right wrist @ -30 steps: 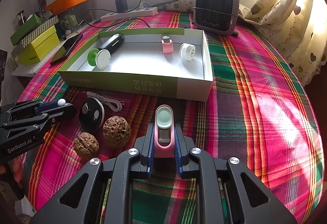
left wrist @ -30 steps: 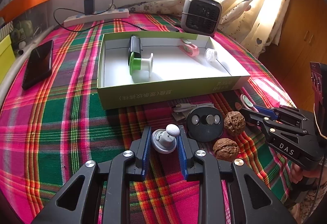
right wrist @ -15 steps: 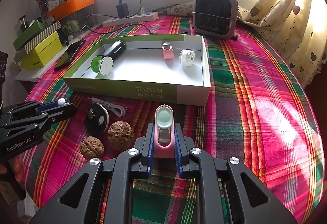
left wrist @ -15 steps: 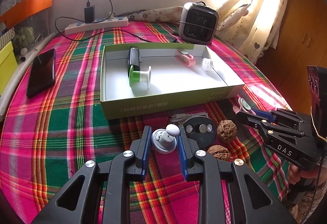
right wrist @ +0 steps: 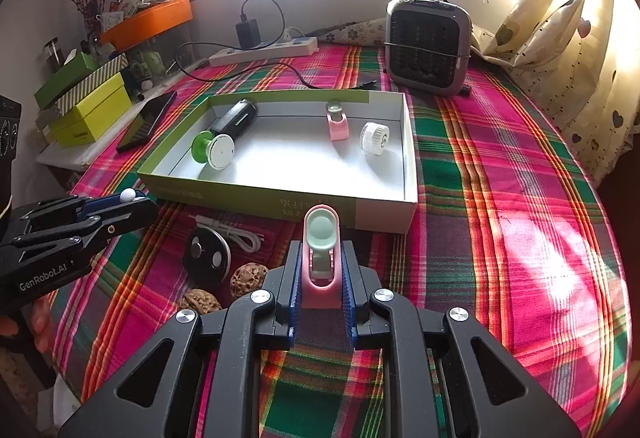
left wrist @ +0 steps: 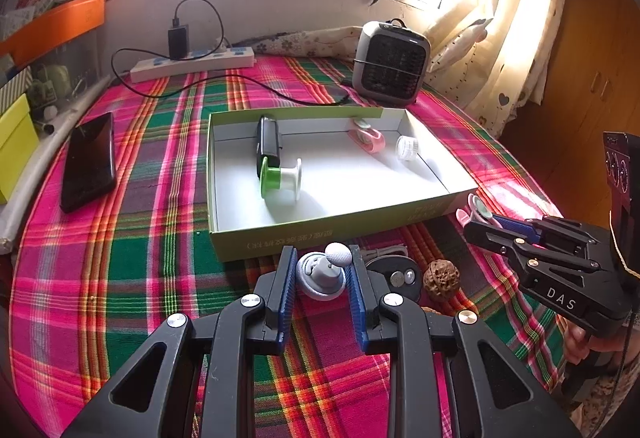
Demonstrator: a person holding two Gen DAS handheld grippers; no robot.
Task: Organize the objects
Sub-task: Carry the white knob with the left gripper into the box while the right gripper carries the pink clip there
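Note:
My left gripper (left wrist: 321,270) is shut on a grey disc with a white ball knob (left wrist: 322,272), held above the cloth just in front of the green box (left wrist: 320,234). My right gripper (right wrist: 321,270) is shut on a pink clip with a pale green lens (right wrist: 321,258), held in front of the box's near wall (right wrist: 280,202). The box holds a black cylinder (right wrist: 236,116), a green and white spool (right wrist: 214,150), a pink clip (right wrist: 337,122) and a white cap (right wrist: 374,137). Each gripper shows in the other's view: the right (left wrist: 480,218), the left (right wrist: 128,202).
On the plaid cloth in front of the box lie a black round disc (right wrist: 207,256), a white cable (right wrist: 236,234) and two walnuts (right wrist: 249,280). A phone (left wrist: 89,160) lies left. A heater (right wrist: 427,45) and a power strip (right wrist: 264,52) stand at the back.
Both grippers have risen and drawn back from the cloth with their objects held. The disc and walnuts now sit lower and smaller in view.

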